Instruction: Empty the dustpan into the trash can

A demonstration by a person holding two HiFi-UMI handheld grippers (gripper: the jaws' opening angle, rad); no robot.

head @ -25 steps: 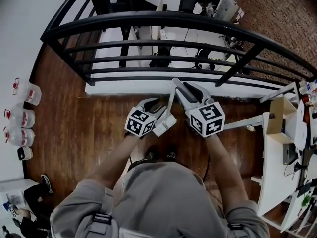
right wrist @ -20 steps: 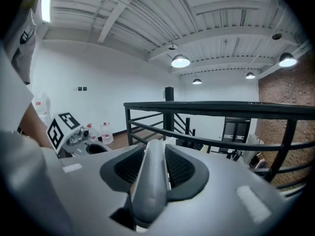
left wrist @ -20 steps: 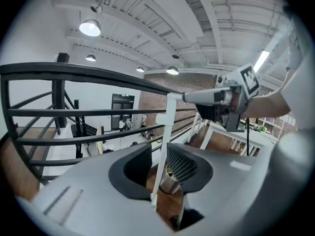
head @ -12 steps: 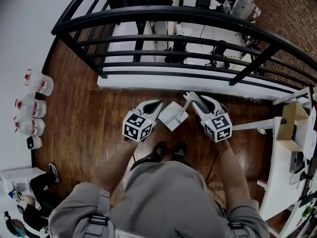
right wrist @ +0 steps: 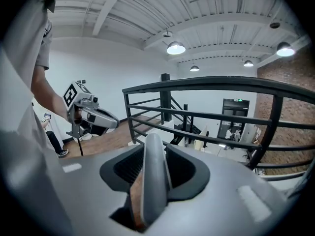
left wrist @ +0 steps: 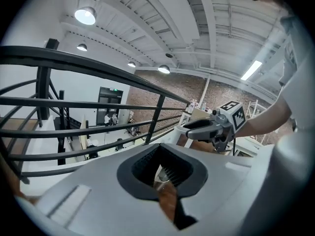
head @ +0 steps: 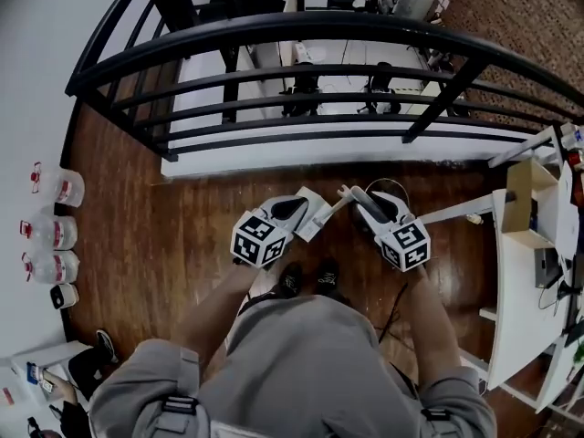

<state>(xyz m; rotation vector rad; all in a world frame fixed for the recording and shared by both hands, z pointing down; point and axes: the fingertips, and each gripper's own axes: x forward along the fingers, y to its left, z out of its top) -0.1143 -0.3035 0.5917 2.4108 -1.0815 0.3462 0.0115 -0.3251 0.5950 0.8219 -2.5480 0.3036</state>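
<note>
Right gripper (right wrist: 150, 175): jaws about half apart, clamped on the grey handle (right wrist: 151, 149) of the dustpan (head: 315, 215). The handle stands upright between the pads. The white pan sits between the two grippers, over the wooden floor (head: 164, 217), just in front of the person's shoes and near the black railing (head: 301, 35).

Left gripper (left wrist: 165, 173): jaws closed to a slit. There's a small pale sliver at the pads, and I can't tell whether it's the pan's edge. From the head view its tip is right at the pan's left side; contact is unclear.

Writing: only the black-and-white square codes on the marker cubes (head: 259, 240), no text. Three clear jugs (head: 57, 187) along the left wall have red labels, too small to read. The green sign (left wrist: 113, 88) over the far door is also unreadable.

Cut off: white desk (head: 516, 290) with a cardboard box (head: 522, 203) at the right edge. The pan's inside isn't visible from any view.
</note>
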